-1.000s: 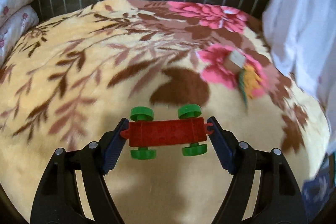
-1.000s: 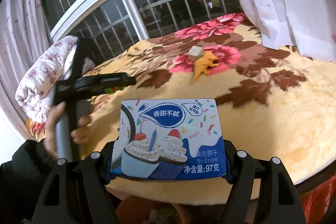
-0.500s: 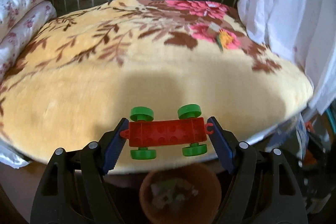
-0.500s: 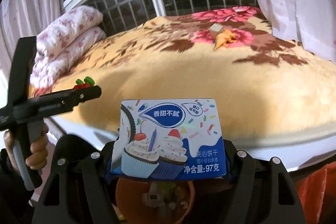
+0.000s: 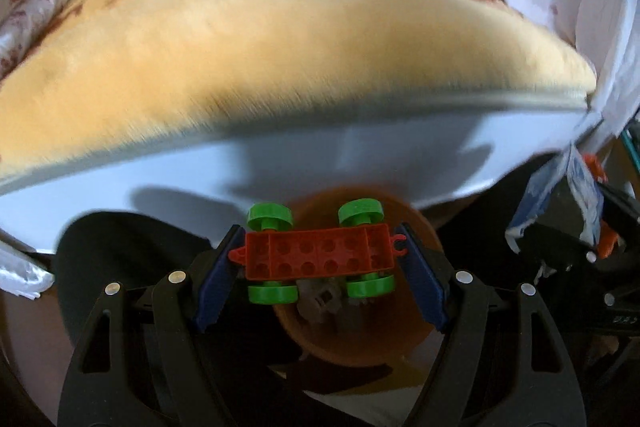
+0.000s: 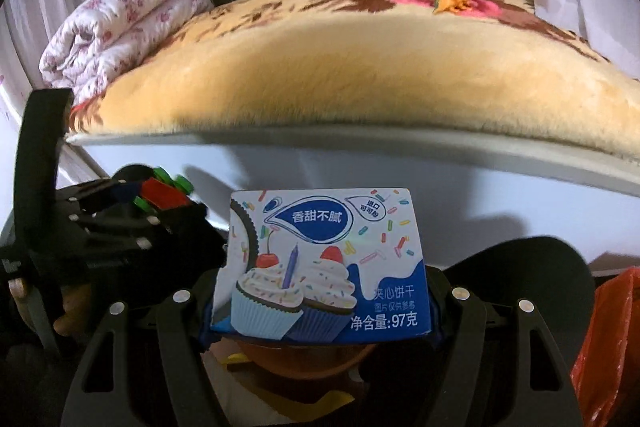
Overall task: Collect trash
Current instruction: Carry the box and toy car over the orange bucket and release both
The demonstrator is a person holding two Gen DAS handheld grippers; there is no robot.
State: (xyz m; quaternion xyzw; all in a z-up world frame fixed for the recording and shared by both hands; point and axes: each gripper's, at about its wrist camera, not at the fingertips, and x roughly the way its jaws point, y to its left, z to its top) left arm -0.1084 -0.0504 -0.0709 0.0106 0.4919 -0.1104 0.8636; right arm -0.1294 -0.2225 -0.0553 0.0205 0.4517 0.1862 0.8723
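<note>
Left gripper (image 5: 320,259) jaws clamp the red toy car (image 5: 318,254) end to end — orange bin (image 5: 360,339) directly below. Right gripper (image 6: 320,303) jaws grip the biscuit box (image 6: 322,267) — same bin beneath.

Dim, fisheye-warped, perhaps motion-blurred.

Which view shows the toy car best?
The left wrist view: the toy car sits centred between the left gripper fingers, studs and green wheels clear. The right wrist view catches only a dim, partly hidden sliver of it.
</note>
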